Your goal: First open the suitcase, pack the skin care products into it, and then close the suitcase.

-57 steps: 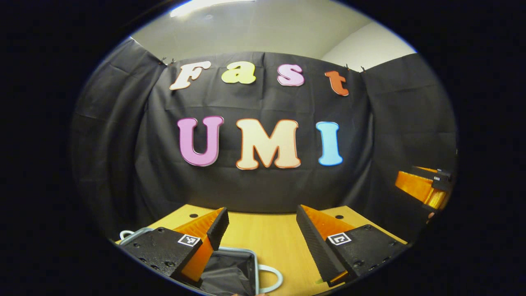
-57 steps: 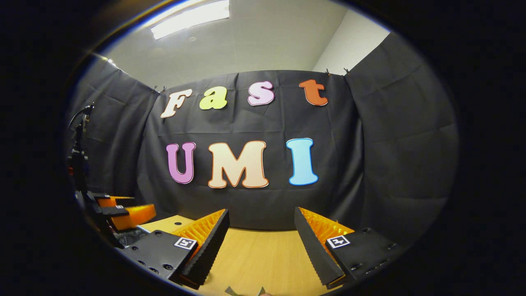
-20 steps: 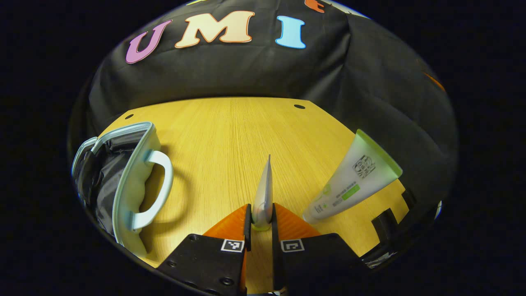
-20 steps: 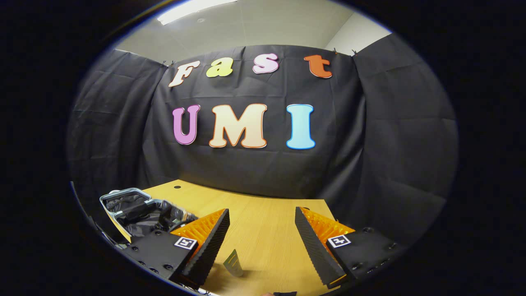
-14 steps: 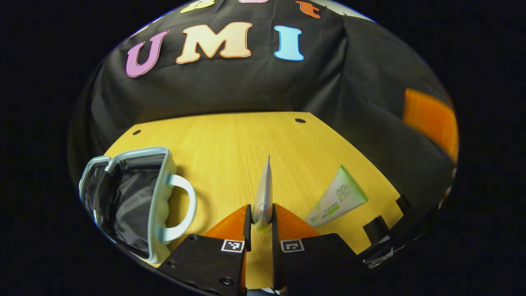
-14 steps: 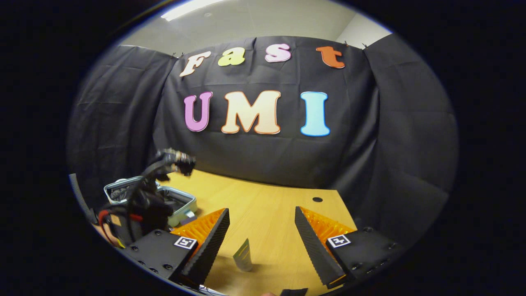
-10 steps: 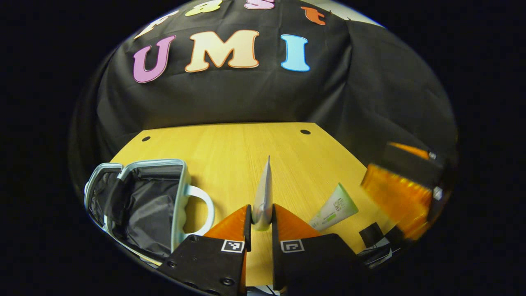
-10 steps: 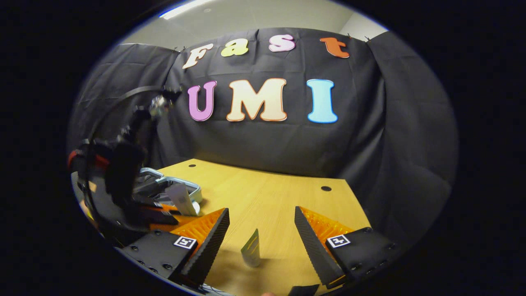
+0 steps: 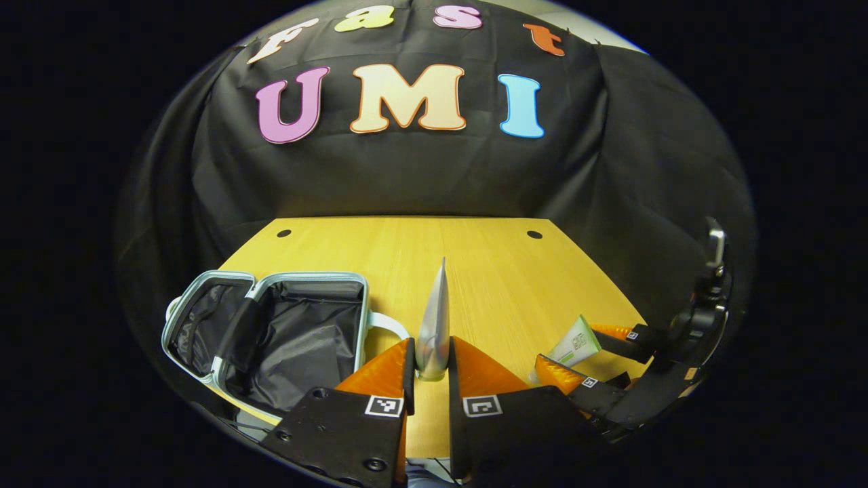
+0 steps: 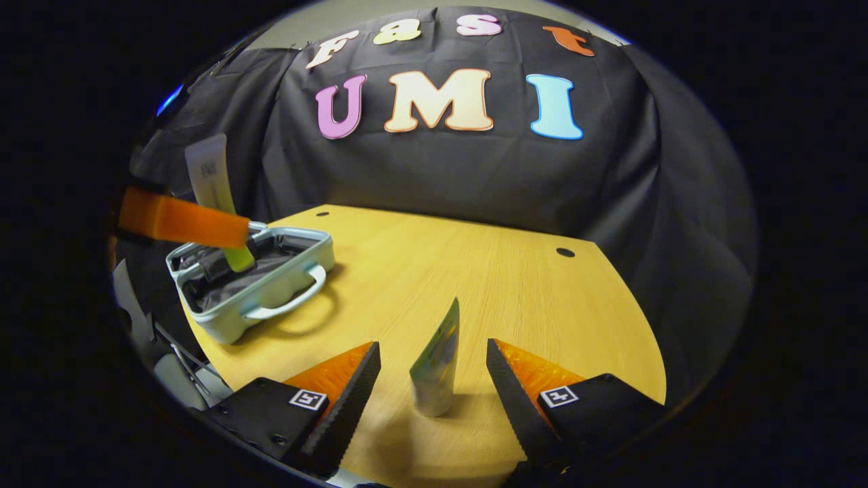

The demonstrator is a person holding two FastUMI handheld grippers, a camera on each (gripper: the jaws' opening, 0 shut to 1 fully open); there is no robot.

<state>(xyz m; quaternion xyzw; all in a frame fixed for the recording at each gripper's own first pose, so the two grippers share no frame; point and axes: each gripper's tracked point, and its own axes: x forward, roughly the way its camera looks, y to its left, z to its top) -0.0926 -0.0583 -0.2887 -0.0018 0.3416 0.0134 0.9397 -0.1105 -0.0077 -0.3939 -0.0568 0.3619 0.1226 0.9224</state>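
Observation:
My left gripper [image 9: 430, 347] is shut on a pale tube of skin care cream [image 9: 435, 318], which points forward, edge-on. The light blue suitcase [image 9: 308, 279] lies open at the left, its black lining bare. In the right gripper view that left gripper [image 10: 203, 229] holds the tube [image 10: 209, 173] above the open suitcase [image 10: 271, 288]. A second white-and-green tube [image 10: 437, 362] stands on its cap on the table, between the fingers of my open right gripper [image 10: 432, 349]. The left gripper view has this second tube [image 9: 576, 339] at the right, with the right gripper [image 9: 584, 351] around it.
The wooden table [image 10: 488, 271] has two small holes near its far edge, and the black cloth wall rises just behind it. The suitcase's handle [image 10: 288, 303] sticks out toward the middle of the table. Cables hang off the near left edge [image 10: 180, 376].
My left gripper shut on a tube, lifted it and carried it over toward the suitcase. My right gripper has tilted down and come forward around the standing tube.

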